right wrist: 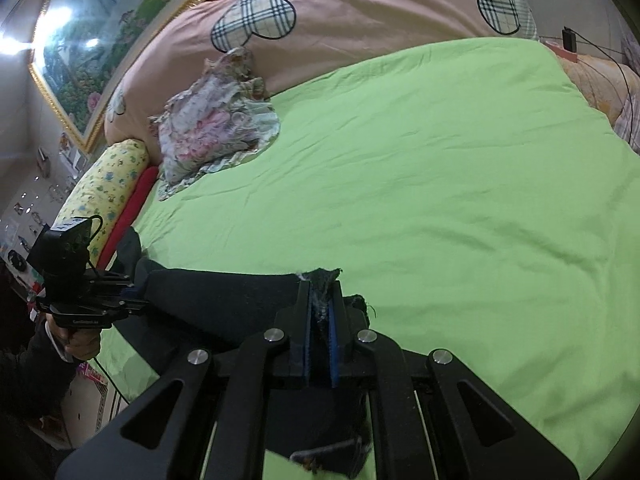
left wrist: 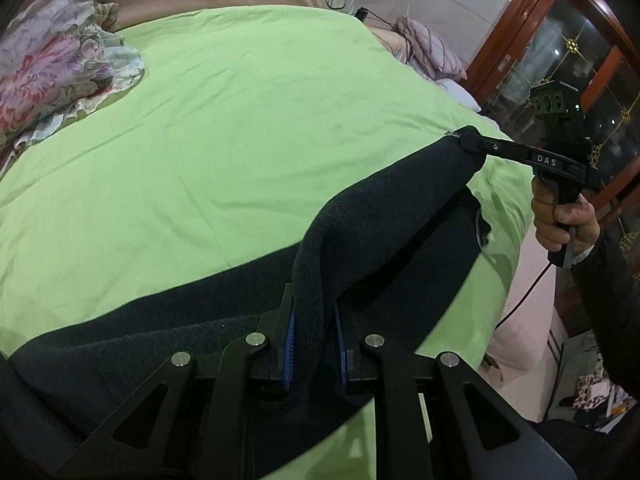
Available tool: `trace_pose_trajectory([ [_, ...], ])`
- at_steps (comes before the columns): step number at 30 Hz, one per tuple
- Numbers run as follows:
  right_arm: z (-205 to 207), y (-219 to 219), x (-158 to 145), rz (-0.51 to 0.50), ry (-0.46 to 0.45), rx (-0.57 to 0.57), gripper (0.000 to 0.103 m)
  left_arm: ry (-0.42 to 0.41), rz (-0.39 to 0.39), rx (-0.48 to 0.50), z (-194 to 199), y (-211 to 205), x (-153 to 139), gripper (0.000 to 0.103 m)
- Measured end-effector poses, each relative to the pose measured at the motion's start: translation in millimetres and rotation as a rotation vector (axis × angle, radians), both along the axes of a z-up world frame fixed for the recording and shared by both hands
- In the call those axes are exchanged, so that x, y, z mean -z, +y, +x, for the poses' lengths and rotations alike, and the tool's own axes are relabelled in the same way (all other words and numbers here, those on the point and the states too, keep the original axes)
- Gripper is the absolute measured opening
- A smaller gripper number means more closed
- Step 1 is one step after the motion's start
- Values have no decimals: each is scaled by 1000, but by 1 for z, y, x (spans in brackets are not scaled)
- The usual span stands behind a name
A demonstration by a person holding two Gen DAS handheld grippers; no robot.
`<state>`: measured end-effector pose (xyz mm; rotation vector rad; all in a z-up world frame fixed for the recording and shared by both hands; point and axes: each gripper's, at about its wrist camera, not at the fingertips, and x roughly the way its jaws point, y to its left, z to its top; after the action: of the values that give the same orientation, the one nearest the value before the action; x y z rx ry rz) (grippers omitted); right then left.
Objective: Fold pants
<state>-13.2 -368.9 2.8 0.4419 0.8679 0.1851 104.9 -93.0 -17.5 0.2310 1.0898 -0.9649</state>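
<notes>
I'm seeing the pants (left wrist: 380, 220): dark, near-black knit fabric w/ a ribbed, thick folded edge. They're hanging stretched across the near side of the green sheet, one edge lifted off the bed, lower part draping down onto it. A frayed corner w/ loose threads is sticking up in the right wrist view.

You're in a home bedroom: green bedsheet (right wrist: 440, 184), heart-print quilt (right wrist: 360, 4), framed painting (right wrist: 100, 40), glass cabinet (left wrist: 560, 64).
</notes>
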Motion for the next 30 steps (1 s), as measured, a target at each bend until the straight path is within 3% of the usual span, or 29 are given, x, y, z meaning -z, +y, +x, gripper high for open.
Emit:
trace_pose_trajectory([
  [4,-17,4,7,7,4,10,8,-27,-7,6,-14,4,1,15],
  [11,-43,8,32,-11,38,20,10,-89,69,42,-39,-3,19,16],
  [17,-58,10,39,-4,38,48,12,-125,109,53,-58,-6,30,29],
  [24,-76,6,34,-13,81,109,14,-91,47,49,-67,0,24,52],
  [26,-81,6,28,-25,76,128,15,-82,37,39,-68,3,24,54],
  [27,-85,6,22,-33,71,144,18,-76,27,30,-69,5,23,54],
  [29,-92,6,11,-38,50,182,53,-62,15,9,-69,9,22,55],
  [30,-96,7,4,-39,20,200,59,-51,7,-3,-69,12,21,55],
])
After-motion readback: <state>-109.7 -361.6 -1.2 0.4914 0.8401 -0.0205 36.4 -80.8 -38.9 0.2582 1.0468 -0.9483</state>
